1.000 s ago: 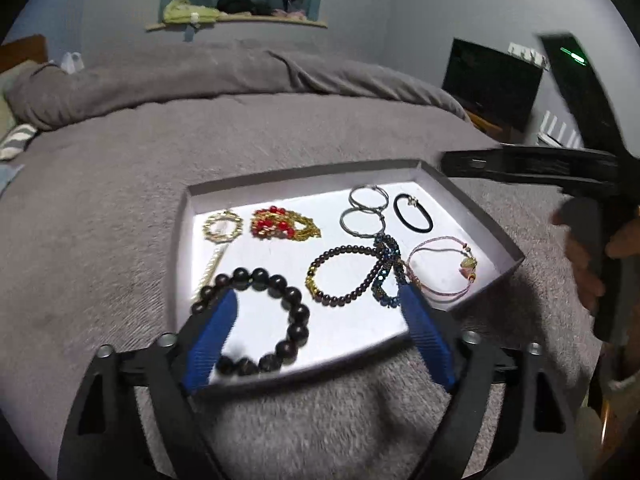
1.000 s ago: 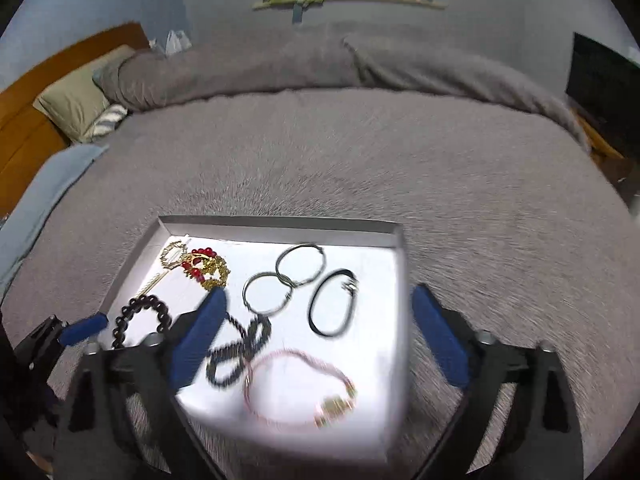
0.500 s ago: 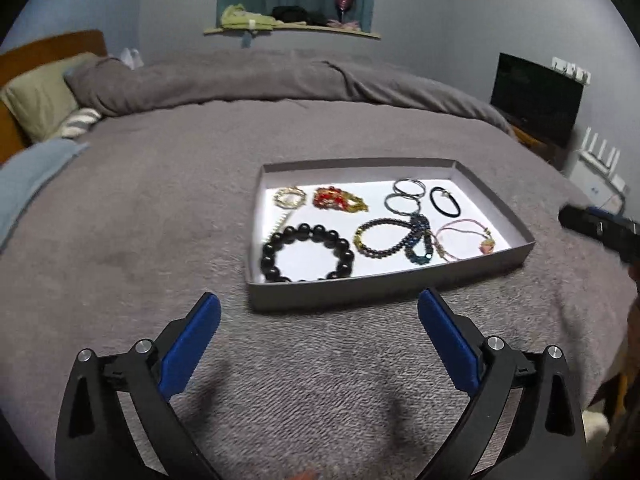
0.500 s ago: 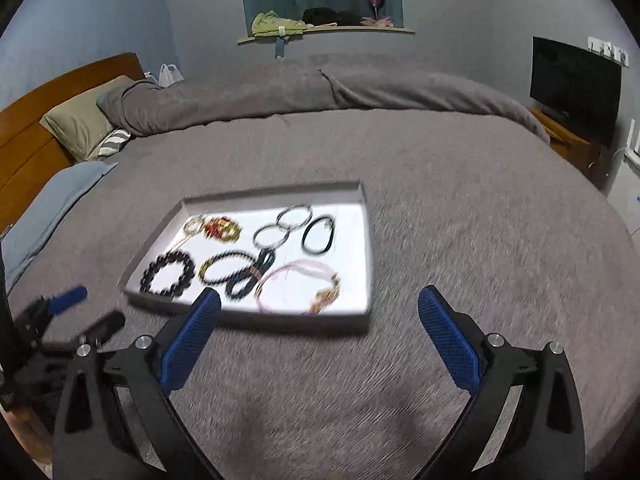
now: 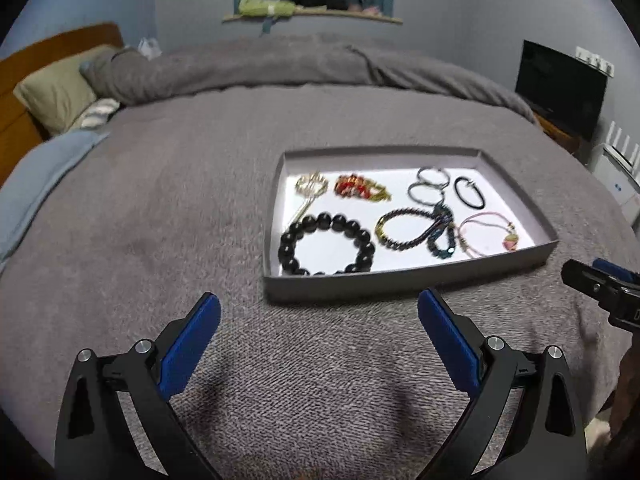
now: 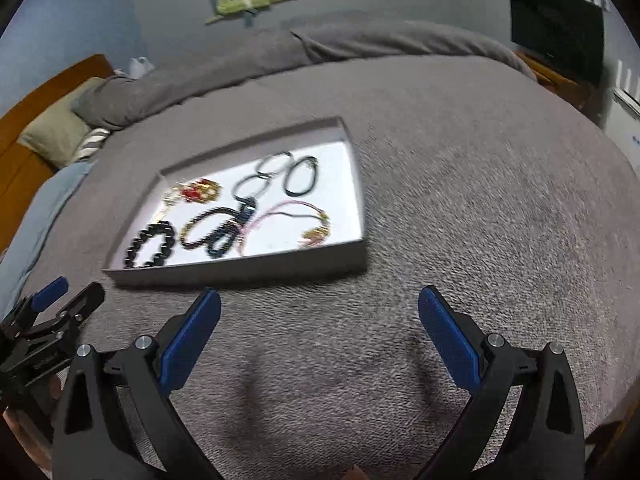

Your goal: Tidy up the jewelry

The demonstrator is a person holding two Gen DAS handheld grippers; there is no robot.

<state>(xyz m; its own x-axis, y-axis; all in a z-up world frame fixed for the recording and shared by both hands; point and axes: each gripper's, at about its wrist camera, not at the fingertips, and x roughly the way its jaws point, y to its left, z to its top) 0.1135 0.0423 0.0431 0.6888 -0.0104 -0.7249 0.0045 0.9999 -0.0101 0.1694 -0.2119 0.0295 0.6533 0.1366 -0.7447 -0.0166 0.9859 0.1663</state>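
Note:
A shallow grey tray (image 5: 404,280) with a white floor lies on the grey bed and holds several bracelets: a black bead bracelet (image 5: 326,244), a dark bead bracelet (image 5: 408,228), a pink cord bracelet (image 5: 490,232), a black band (image 5: 470,192), two silver rings (image 5: 428,184), a red and gold piece (image 5: 360,188) and a gold piece (image 5: 310,186). The tray also shows in the right wrist view (image 6: 248,268), blurred. My left gripper (image 5: 319,320) is open and empty, just in front of the tray. My right gripper (image 6: 319,320) is open and empty, in front of the tray's right end.
A grey blanket (image 5: 160,208) covers the bed. Pillows (image 5: 56,88) and a wooden headboard lie at the left. A dark screen (image 5: 560,88) stands at the right. A shelf (image 5: 312,16) with clutter hangs on the back wall.
Both grippers have pulled back from over the tray to the blanket in front of it. Both stay open and empty. The jewelry has not moved.

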